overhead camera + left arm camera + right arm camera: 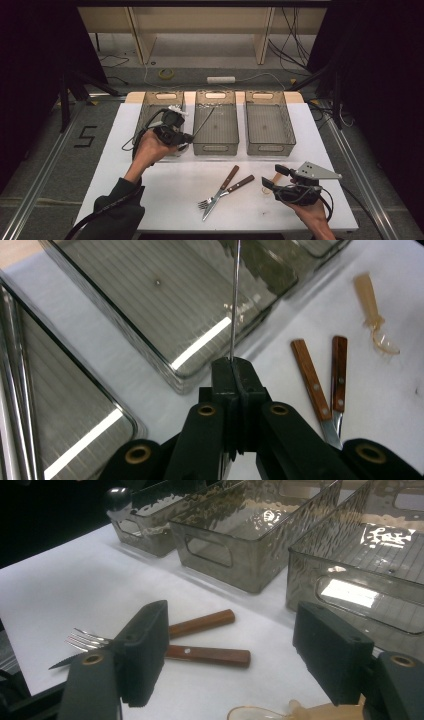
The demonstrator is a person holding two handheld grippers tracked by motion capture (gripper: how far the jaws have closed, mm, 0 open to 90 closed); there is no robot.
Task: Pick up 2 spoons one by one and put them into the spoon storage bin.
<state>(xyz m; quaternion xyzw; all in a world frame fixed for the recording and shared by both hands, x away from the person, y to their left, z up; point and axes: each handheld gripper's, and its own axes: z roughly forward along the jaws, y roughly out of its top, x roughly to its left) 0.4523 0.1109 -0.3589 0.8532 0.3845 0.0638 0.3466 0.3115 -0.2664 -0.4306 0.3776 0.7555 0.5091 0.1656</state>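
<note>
My left gripper (188, 137) (233, 371) is shut on the lower end of a thin metal rod (204, 121) (234, 300). The rod slants up over the middle grey bin (216, 148) (150, 345). Near the table's front right, my right gripper (274, 176) (237, 650) stands open, with nothing pressed between its fingers. A translucent plastic spoon (267, 186) (374, 320) (280, 712) lies on the table just by its jaws. A wooden-handled fork (227, 190) (200, 655) and knife (222, 189) (200, 624) lie crossed on the white table (165, 195).
Three ribbed grey bins stand in a row at the back: the left bin (150, 107) behind my left hand, the middle one, and the right bin (270, 148) (350, 580). Cables trail from both grippers. The floor beyond the table holds cords and shelving.
</note>
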